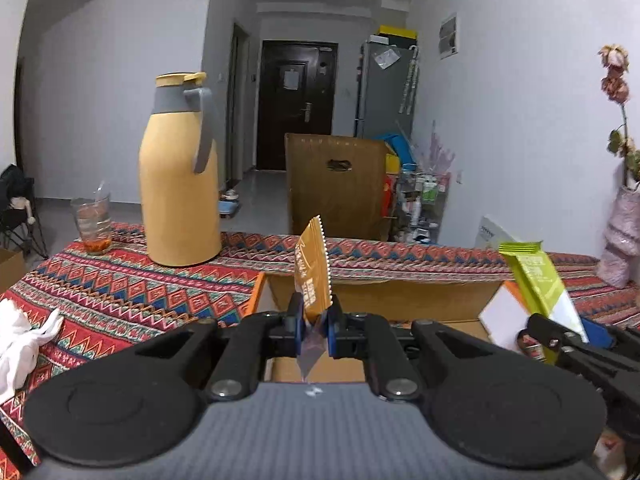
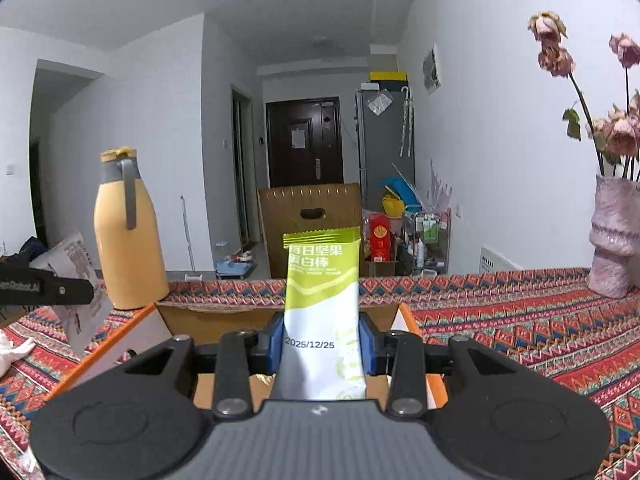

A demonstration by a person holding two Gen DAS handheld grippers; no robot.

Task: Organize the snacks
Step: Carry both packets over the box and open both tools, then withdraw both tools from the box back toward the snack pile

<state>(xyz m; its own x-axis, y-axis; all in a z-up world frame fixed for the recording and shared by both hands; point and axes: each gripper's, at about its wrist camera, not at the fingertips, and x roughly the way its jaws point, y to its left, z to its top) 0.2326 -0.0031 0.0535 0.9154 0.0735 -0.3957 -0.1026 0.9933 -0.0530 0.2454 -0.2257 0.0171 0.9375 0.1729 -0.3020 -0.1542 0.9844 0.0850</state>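
Observation:
My left gripper point(image 1: 314, 330) is shut on a thin orange snack packet point(image 1: 312, 268) that stands upright between the blue pads. My right gripper point(image 2: 322, 346) is shut on a green and white snack bar point(image 2: 322, 292), also upright; in the left wrist view the same green bar point(image 1: 538, 276) shows at the right, held by the right gripper point(image 1: 560, 340). Both grippers hover over an open cardboard box point(image 1: 380, 296) with orange-edged flaps. In the right wrist view the box point(image 2: 188, 320) lies right below the held bar. What lies inside it is mostly hidden.
A tall yellow thermos jug point(image 1: 180, 196) and a glass point(image 1: 93, 224) stand on the patterned tablecloth point(image 1: 120, 280) to the left. A pink vase with dried flowers point(image 2: 614, 236) stands at the far right. White cloth point(image 1: 20, 340) lies at the left edge.

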